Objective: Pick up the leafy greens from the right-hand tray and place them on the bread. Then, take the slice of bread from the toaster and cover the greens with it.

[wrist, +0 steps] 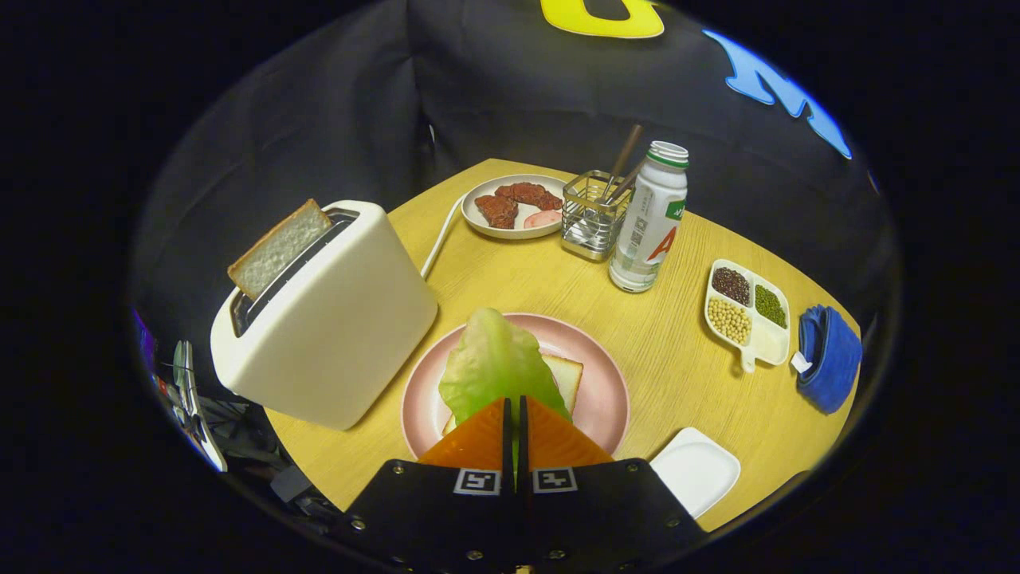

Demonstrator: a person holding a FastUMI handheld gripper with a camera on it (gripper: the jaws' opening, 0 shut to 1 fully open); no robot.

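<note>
Gripper [514, 410] fingers are closed on the greens [494, 363], held over the bread [567, 376] on the plate [602, 399]. Leaf long axis runs straight ahead from the fingertips. Toaster [335, 319] slice [279, 247] stands ahead and to the left, near the plate.

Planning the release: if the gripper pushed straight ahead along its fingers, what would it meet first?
The gripper, shut on the lettuce leaf, would likely press it into the bread on the pink plate; depth unclear.
</note>
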